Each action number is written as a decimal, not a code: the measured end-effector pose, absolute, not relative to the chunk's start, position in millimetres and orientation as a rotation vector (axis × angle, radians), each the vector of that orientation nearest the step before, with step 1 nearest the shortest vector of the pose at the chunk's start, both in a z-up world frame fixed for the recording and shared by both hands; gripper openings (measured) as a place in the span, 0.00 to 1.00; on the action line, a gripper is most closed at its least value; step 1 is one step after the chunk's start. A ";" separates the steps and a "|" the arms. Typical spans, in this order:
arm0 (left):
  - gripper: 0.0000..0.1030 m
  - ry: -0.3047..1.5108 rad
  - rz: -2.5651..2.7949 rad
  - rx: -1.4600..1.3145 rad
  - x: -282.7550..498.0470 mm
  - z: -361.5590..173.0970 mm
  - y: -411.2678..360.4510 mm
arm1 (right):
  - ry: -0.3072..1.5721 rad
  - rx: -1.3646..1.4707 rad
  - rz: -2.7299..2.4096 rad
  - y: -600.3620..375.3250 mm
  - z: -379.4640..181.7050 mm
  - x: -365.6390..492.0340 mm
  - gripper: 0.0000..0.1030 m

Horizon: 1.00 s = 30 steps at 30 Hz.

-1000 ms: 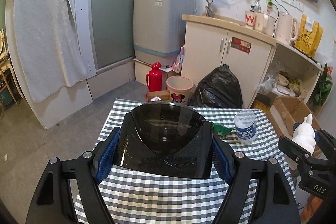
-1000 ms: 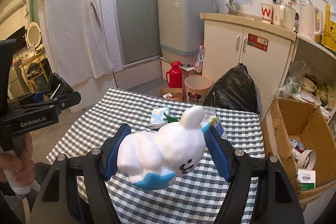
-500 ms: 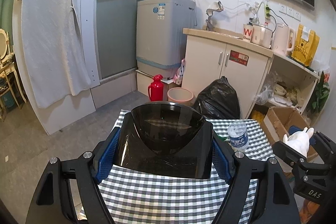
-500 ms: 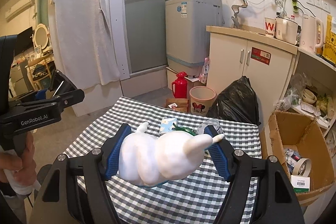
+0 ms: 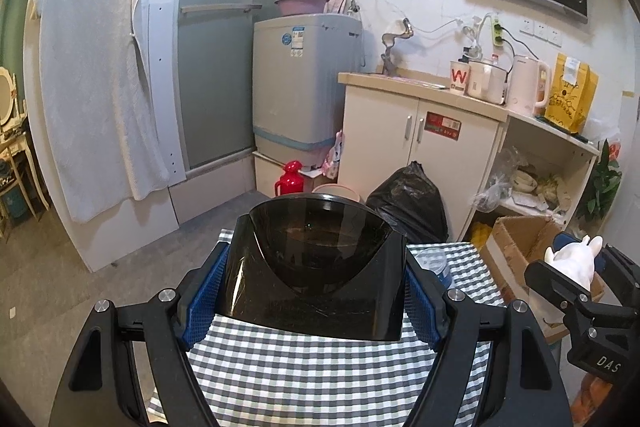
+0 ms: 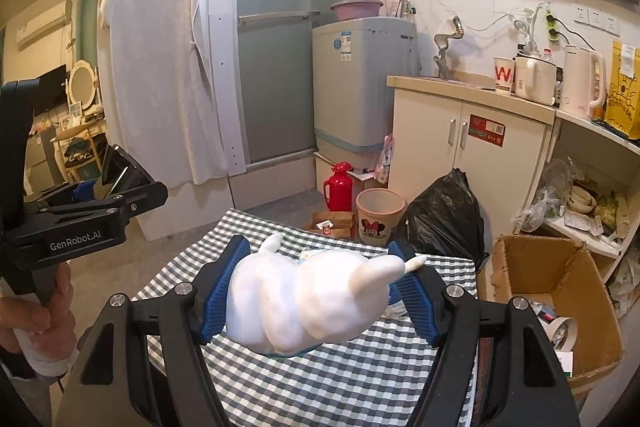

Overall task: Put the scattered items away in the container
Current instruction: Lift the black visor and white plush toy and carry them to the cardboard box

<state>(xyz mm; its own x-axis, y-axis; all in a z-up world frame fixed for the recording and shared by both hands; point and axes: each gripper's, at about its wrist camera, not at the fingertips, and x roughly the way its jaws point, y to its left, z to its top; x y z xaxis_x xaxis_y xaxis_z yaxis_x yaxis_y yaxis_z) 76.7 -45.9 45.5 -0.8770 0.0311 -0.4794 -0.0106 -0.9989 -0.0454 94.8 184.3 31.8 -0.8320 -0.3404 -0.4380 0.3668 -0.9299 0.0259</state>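
In the left wrist view, the left gripper (image 5: 316,291) is clamped on a dark smoked-plastic container (image 5: 316,263), pads pressed to its side walls, mouth facing forward above the checked tablecloth (image 5: 312,367); at three o'clock the right gripper (image 5: 576,267) shows with the white rabbit toy (image 5: 572,259) in it. The container looks rigid, light and smooth, so a firm grip on the flat sides suits it. Against a second ago, this view has tipped upward: less table shows and the water bottle (image 5: 434,265) is now half hidden behind the container. In the right wrist view, the right gripper (image 6: 316,291) pinches the rabbit toy (image 6: 308,299) across its body above the cloth, with the left gripper (image 6: 86,217) at nine o'clock. The toy looks soft and light, likely squashy, best held round its thick middle. It has rolled since earlier: the face no longer shows.
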 end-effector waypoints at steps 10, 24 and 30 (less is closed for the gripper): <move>0.78 -0.041 2.981 -0.755 64.9 51.6 -10.0 | 0.069 0.606 -2.736 219.4 36.9 92.6 0.69; 0.78 0.012 2.880 -0.741 43.3 50.0 52.6 | 0.018 0.623 -2.831 279.1 39.9 84.8 0.69; 0.78 0.036 2.821 -0.726 31.6 51.9 83.9 | 0.002 0.631 -2.889 306.2 44.1 81.4 0.69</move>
<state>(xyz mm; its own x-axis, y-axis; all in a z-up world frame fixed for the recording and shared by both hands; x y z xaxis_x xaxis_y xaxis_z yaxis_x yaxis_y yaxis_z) 31.6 83.9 51.9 -0.8514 0.2133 -0.4792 -0.2254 -0.9737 -0.0331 81.4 306.2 44.1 -0.8925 -0.1793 -0.4138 0.1798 -0.9830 0.0381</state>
